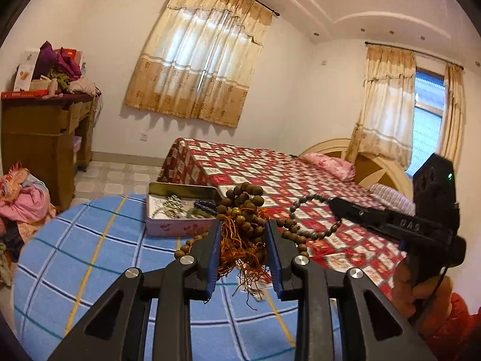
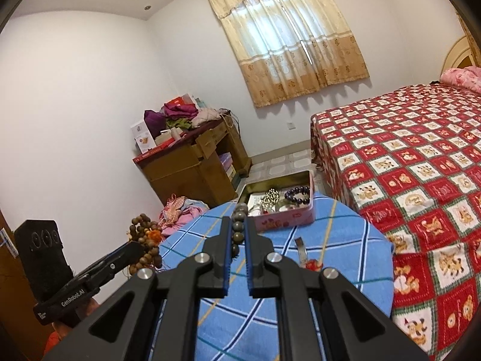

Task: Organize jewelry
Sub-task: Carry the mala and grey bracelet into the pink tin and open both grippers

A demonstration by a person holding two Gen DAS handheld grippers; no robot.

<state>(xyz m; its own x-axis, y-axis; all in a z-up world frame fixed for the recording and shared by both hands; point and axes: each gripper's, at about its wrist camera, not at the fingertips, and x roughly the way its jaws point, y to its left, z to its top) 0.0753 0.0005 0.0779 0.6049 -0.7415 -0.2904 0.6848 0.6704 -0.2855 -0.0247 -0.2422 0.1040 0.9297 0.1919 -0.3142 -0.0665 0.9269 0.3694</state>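
Wooden bead strand being carried between both grippers above the bench, short of the open tin of jewelry. Left gripper is clamping the bunched beads and orange tassel at a narrow gap; right gripper is pinching a run of darker beads, nearly closed. The strand is looking light, limp and tangle-prone, its round beads likely slippery; gripping the bunched knot is probably holding best
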